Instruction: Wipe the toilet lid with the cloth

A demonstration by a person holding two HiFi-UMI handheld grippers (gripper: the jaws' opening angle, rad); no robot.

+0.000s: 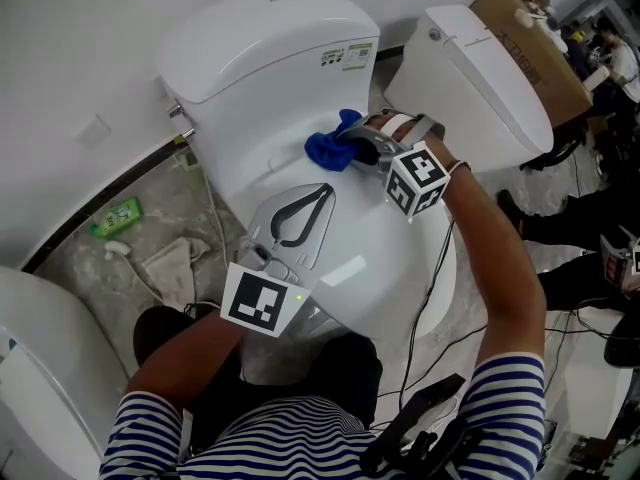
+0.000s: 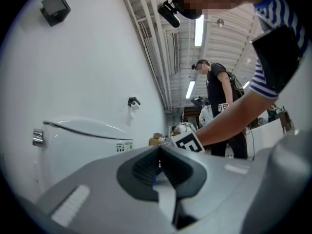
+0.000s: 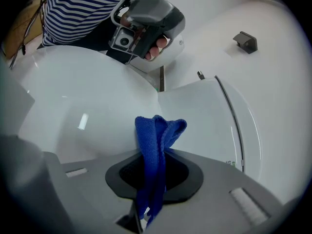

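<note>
Toilet lid [image 1: 375,258], white and shut down over the bowl, lies with its long axis running from the tank [image 1: 270,38] at the far left toward the person's striped shirt [image 1: 300,433] at the near right, rounded front end nearest the person. One blue cloth [image 1: 335,146] sits at the lid's far end, just in front of the tank. It is bunched into a wad that pokes out toward the far left (whether it presses on the lid or hangs just above it cannot be told).

Reaching in from the right, the right tongs [image 1: 352,150] are clamped on the cloth. In the right gripper view the cloth [image 3: 157,133] stands up in folds from between the closed tips of the right tongs [image 3: 153,162], with the lid [image 3: 83,111] and tank [image 3: 209,126] beyond.

Nearer the person, the left tongs [image 1: 322,193] lie on the lid pointing toward the far right. In the left gripper view their tips [image 2: 158,155] meet with nothing between them.

There are two tongs and one blue cloth. Three toilets show in the head view: this one, a second [image 1: 480,78] at the far right and a third [image 1: 25,368] at the near left. On the floor [image 1: 80,258] to the left lie a green packet [image 1: 115,216] and a pale rag [image 1: 175,268]. A cardboard box [image 1: 530,38] stands at the far right.
</note>
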